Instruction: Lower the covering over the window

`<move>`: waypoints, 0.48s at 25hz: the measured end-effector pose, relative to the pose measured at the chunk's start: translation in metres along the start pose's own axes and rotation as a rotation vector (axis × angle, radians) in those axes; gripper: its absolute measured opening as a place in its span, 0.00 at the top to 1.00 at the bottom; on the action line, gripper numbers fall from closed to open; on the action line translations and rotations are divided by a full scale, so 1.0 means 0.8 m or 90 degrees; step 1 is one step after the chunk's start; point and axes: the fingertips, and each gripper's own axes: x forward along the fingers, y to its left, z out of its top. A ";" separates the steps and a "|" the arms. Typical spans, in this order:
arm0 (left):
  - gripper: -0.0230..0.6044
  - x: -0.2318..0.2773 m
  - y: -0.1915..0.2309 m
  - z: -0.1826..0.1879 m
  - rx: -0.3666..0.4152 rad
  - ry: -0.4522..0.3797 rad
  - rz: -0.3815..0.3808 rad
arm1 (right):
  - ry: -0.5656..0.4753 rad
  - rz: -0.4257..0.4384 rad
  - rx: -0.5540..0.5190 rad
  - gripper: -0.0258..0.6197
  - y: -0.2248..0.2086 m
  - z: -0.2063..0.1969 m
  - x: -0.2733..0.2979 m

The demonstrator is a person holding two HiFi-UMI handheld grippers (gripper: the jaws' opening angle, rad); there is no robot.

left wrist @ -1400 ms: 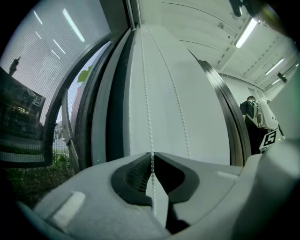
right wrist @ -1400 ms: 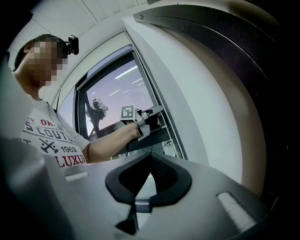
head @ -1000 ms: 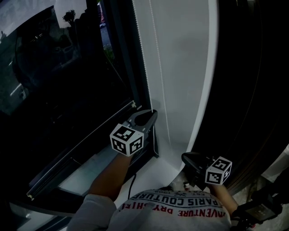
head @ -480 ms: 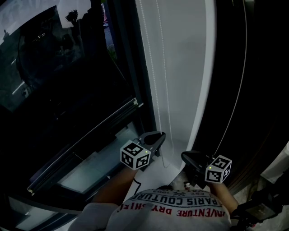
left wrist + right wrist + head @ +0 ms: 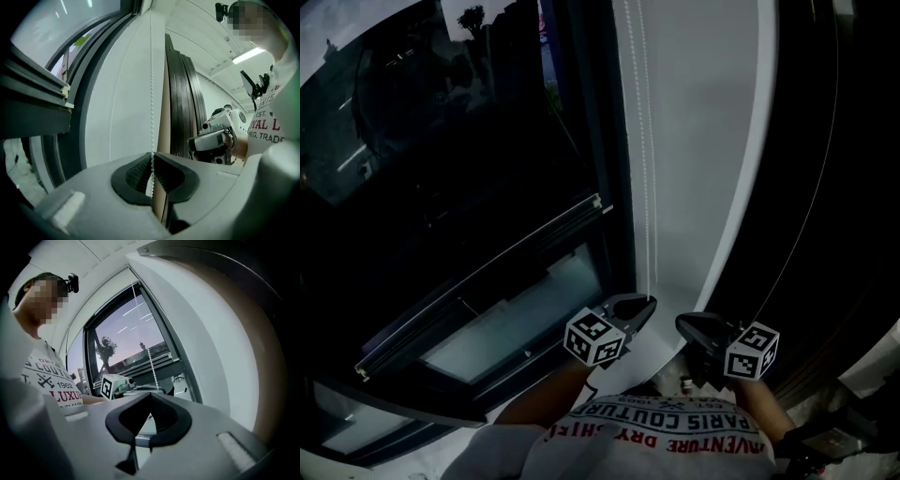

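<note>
Tool, head view: left gripper sits low beside the window frame, at its right edge, with its jaws pressed onto the bead chain.
Chain axis, head view: vertical. It rises straight up from the jaws along the white wall strip, with a second strand just beside it.
Other tool, head view: right gripper is just right of the left one and apart from the chain, so the left hand is nearer.
Covering: none in sight over the glass; judged rolled up above.
Left gripper view: ribbed pads pinch the beads, a detail too small to make out from the head.
Right gripper view: jaws together on nothing. The chain and the marker cube lie beyond.
Next pull: judged straight down the chain.
</note>
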 end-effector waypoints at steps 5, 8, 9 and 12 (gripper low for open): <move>0.93 -0.005 -0.004 -0.005 -0.005 -0.014 0.009 | 0.004 0.027 -0.055 0.95 0.007 0.033 0.015; 0.93 -0.011 -0.010 -0.004 0.000 -0.016 0.005 | 0.010 0.048 -0.103 0.93 0.017 0.056 0.031; 0.93 -0.014 -0.013 -0.005 0.003 -0.014 0.005 | 0.014 0.061 -0.115 0.85 0.023 0.062 0.037; 0.93 -0.020 -0.021 -0.007 0.012 -0.008 0.008 | 0.021 0.104 -0.138 0.74 0.041 0.077 0.056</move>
